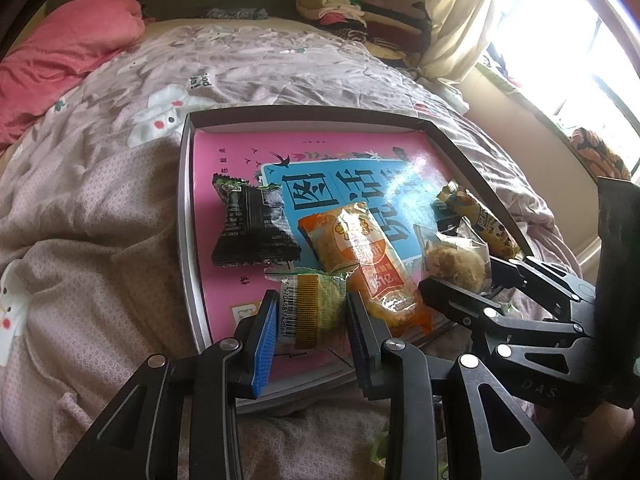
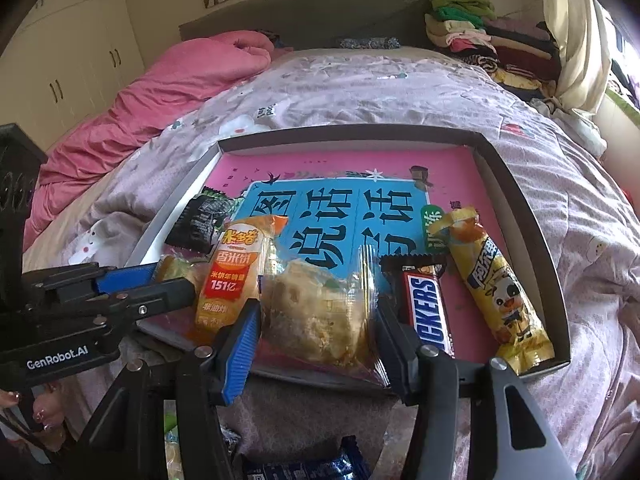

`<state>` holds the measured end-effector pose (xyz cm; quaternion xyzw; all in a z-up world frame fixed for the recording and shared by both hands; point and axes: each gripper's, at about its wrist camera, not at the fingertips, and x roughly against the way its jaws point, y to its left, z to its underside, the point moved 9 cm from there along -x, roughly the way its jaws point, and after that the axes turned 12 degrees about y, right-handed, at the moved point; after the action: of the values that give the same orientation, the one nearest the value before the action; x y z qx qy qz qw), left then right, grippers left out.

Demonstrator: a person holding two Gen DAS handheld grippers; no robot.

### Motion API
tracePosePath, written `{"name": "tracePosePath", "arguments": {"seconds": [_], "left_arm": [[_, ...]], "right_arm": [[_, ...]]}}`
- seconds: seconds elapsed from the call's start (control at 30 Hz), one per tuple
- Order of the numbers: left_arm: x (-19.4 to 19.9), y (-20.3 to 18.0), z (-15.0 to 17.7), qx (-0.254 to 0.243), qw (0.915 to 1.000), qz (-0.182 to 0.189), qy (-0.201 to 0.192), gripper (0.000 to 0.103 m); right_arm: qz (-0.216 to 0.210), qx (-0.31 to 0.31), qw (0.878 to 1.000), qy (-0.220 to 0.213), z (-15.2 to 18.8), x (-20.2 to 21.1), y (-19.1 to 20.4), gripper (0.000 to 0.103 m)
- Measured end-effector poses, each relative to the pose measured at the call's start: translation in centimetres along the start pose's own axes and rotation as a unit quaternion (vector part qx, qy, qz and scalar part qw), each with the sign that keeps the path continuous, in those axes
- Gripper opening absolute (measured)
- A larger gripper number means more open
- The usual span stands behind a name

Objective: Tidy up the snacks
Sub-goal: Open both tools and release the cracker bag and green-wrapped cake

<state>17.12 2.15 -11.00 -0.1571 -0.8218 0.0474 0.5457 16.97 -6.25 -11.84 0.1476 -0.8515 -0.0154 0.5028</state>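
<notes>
Bed, tray (image 2: 520,208), Snickers bar (image 2: 430,312), GenRobot.AI tongs (image 2: 172,280)

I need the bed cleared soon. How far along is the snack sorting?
Done: the black packet, orange rice cracker, Snickers bar and yellow stick already lie in the tray.
In hand: the left gripper holds a green-wrapped cake; the right gripper holds a clear-bagged pastry, both over the tray.
Left: blue-wrapped snacks remain on the bedspread.

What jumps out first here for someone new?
The pink and blue box lid lying on the bed, with wrapped snacks along its near edge. The left gripper holds a green-wrapped cake, and the right gripper a clear-bagged pastry. A Snickers bar lies to the pastry's right.
</notes>
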Motion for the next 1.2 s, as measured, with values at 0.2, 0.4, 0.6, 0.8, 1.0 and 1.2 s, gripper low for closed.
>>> {"name": "tracePosePath", "arguments": {"seconds": [0.2, 0.4, 0.6, 0.8, 1.0, 1.2], "left_arm": [[0.01, 0.02, 0.0, 0.001, 1.0, 0.0, 0.001, 0.034], [0.02, 0.03, 0.0, 0.001, 1.0, 0.0, 0.001, 0.034], [0.03, 0.04, -0.01, 0.0, 1.0, 0.0, 0.001, 0.034], [0.08, 0.11, 0.01, 0.001, 1.0, -0.002, 0.001, 0.034], [0.08, 0.1, 0.01, 0.001, 1.0, -0.001, 0.001, 0.035], [0.15, 0.13, 0.12, 0.003, 1.0, 0.001, 0.0, 0.039]], "right_arm": [[-0.002, 0.001, 1.0, 0.001, 0.2, 0.11, 0.12, 0.057], [-0.002, 0.0, 1.0, 0.001, 0.31, 0.17, 0.12, 0.057], [0.001, -0.003, 1.0, 0.002, 0.34, 0.27, 0.07, 0.057], [0.003, -0.006, 1.0, 0.005, 0.3, 0.27, -0.06, 0.058], [0.006, -0.009, 1.0, 0.006, 0.25, 0.22, -0.18, 0.06], [0.01, -0.019, 1.0, 0.004, 0.27, 0.37, -0.83, 0.06]]}}
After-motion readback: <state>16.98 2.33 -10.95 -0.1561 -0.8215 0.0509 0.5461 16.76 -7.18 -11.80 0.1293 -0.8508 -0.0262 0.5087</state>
